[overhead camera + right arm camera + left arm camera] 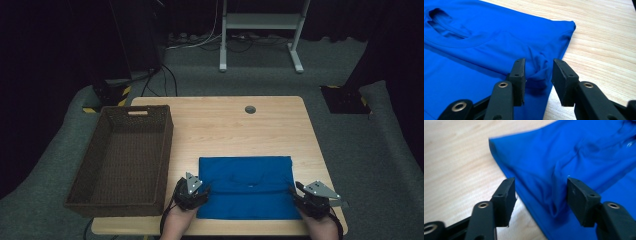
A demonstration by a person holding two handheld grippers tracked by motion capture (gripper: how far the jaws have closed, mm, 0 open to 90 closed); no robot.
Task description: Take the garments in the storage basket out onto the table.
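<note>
Fingers (505,200) of both our grippers stand apart, a bunched fold of blue shirt (245,185) loose between each pair

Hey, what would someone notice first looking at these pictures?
A bright blue folded shirt lies at the near edge of the wooden table, with the left claw and right claw open at its two sides. A dark woven basket sits on the table's left.
</note>
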